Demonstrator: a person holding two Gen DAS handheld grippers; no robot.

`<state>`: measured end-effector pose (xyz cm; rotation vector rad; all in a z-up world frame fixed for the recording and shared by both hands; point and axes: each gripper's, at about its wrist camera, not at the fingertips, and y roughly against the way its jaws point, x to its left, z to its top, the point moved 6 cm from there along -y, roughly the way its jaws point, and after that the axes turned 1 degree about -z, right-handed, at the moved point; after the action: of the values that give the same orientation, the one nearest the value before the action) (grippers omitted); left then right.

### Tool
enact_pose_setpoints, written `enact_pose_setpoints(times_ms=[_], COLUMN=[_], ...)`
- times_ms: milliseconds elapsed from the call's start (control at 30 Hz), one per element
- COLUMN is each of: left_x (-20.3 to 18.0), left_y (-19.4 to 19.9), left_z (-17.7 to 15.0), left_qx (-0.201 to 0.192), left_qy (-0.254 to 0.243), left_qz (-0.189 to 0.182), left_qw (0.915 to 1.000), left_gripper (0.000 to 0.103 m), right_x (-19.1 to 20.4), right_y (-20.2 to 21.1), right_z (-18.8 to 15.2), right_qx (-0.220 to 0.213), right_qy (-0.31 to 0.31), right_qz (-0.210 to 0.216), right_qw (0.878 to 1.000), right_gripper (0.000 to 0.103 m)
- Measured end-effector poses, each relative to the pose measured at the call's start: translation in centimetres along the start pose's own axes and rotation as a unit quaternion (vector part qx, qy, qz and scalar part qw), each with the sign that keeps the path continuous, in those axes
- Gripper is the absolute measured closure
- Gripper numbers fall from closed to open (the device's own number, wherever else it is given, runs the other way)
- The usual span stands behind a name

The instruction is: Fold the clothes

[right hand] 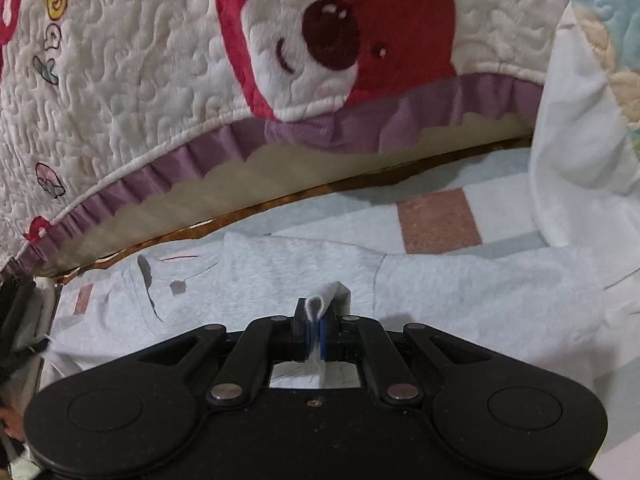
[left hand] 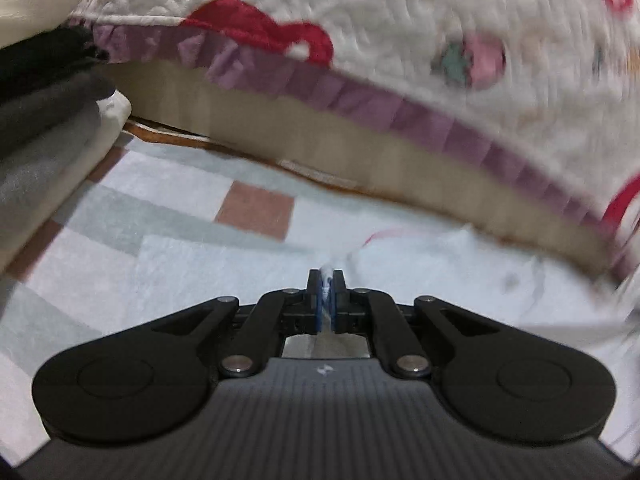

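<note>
A pale grey garment [right hand: 460,292] lies spread on a light checked rug, with a dark printed line drawing on its left part. My right gripper [right hand: 316,310] is shut on a fold of its edge, and a loop of the cloth pokes up between the pads. In the left wrist view the same pale garment [left hand: 460,264] stretches off to the right. My left gripper [left hand: 326,278] is shut on a thin pinch of it, with a white tuft showing above the fingertips. That view is motion blurred.
A sofa edge runs across both views under a quilted white cover [right hand: 132,80] with a red bear and a purple frill [left hand: 360,96]. Dark and grey folded clothes [left hand: 44,104] are stacked at the left. A white cloth [right hand: 576,152] hangs at the right. The rug [left hand: 168,232] has pink and grey squares.
</note>
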<state>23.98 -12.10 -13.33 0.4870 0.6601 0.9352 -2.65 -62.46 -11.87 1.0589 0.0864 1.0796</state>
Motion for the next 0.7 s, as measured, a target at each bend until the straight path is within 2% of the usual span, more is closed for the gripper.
enact_pose_setpoints(times_ms=[67, 200, 367, 600, 700], left_x=[0.6, 0.5, 0.0, -1.8, -2.3], left_y=[-0.7, 0.7, 1.1, 2.5, 0.8], left_z=[-0.8, 1.0, 0.4, 3.6, 4.5], left_qx=[0.007, -0.021, -0.021, -0.058, -0.048], left_qy=[-0.001, -0.002, -0.006, -0.024, -0.027], left_qz=[0.0, -0.028, -0.012, -0.019, -0.01], left_qw=[1.0, 0.9994, 0.9997, 0.9978, 0.9984], left_gripper=[0.1, 0.1, 0.1, 0.1, 0.1], right_x=[0.2, 0.5, 0.2, 0.9, 0.8], right_y=[-0.1, 0.2, 0.4, 1.2, 0.8], right_z=[0.1, 0.8, 0.5, 1.7, 2.9], right_qx=[-0.001, -0.013, -0.049, -0.071, -0.068], right_qy=[0.004, 0.001, -0.031, -0.038, -0.045], right_qz=[0.002, 0.009, 0.019, 0.023, 0.019], right_qw=[1.0, 1.0, 0.998, 0.996, 0.996], right_gripper=[0.098, 0.098, 0.098, 0.098, 0.098])
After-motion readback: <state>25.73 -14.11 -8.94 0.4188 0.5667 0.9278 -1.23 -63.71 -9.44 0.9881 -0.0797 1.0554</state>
